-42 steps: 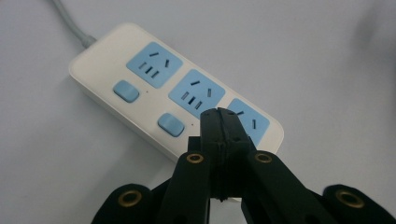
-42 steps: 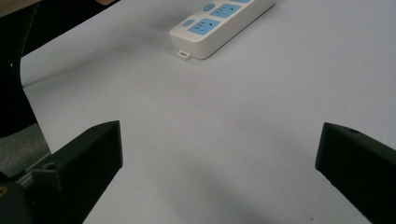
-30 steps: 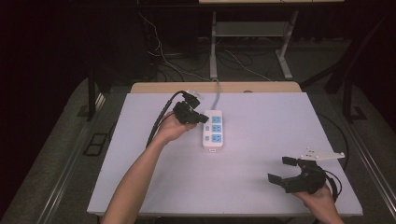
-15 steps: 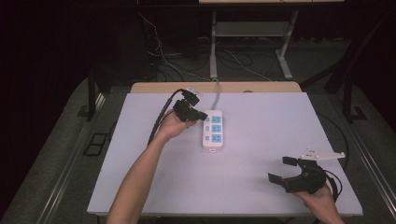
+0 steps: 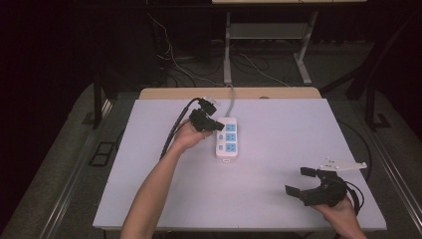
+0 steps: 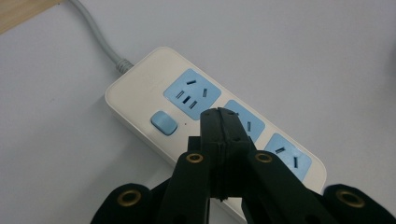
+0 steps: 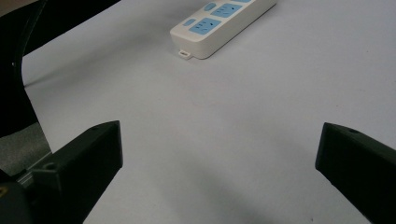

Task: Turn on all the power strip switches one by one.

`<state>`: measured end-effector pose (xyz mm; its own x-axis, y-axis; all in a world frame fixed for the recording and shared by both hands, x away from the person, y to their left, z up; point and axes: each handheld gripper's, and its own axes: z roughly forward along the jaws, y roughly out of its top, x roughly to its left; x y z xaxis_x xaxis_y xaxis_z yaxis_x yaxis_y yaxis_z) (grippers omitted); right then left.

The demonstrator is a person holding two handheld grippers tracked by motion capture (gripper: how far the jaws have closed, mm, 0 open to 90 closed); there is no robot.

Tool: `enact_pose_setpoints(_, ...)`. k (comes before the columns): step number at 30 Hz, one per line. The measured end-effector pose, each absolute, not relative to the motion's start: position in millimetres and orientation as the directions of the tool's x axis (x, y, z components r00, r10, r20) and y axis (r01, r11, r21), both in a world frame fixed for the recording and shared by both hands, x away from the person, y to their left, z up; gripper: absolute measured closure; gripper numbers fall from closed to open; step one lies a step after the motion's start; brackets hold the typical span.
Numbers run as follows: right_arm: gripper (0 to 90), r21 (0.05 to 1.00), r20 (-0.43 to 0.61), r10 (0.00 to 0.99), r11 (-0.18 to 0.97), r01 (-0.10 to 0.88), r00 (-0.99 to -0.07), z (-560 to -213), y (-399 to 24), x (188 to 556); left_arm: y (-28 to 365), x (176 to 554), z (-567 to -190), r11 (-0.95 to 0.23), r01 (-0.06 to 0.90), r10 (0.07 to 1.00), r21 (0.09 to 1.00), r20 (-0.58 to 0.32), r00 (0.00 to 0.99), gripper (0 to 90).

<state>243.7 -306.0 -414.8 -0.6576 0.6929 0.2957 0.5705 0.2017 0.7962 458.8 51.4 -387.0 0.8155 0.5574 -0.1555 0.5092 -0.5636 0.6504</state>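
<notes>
A white power strip (image 5: 227, 139) with three blue sockets and a blue switch (image 6: 164, 123) lies in the middle of the white table (image 5: 278, 124), its grey cord (image 5: 230, 94) running off the far edge. My left gripper (image 5: 219, 125) hovers at the strip's left side, jaws shut with nothing between them; in the left gripper view its tips (image 6: 223, 122) sit just above the strip (image 6: 154, 88), between the switch and the middle socket. My right gripper (image 5: 301, 181) rests open near the table's front right corner, pointing toward the strip (image 7: 219, 25).
Black cables trail from the left gripper across the table's left part (image 5: 171, 134). A wooden board edge (image 5: 229, 93) runs along the table's far side. A metal stand (image 5: 266, 35) and floor cables lie beyond it.
</notes>
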Motion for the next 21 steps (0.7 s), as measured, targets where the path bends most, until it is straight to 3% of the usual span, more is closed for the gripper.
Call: enact_pose_setpoints(21, 0.5, 0.794, 0.295, 0.690, 0.208, 0.572, -0.660, -415, -305, 244, 48, 459, -410, -0.572, 0.539, 0.568, 0.618, -0.177, 0.804, 89.6)
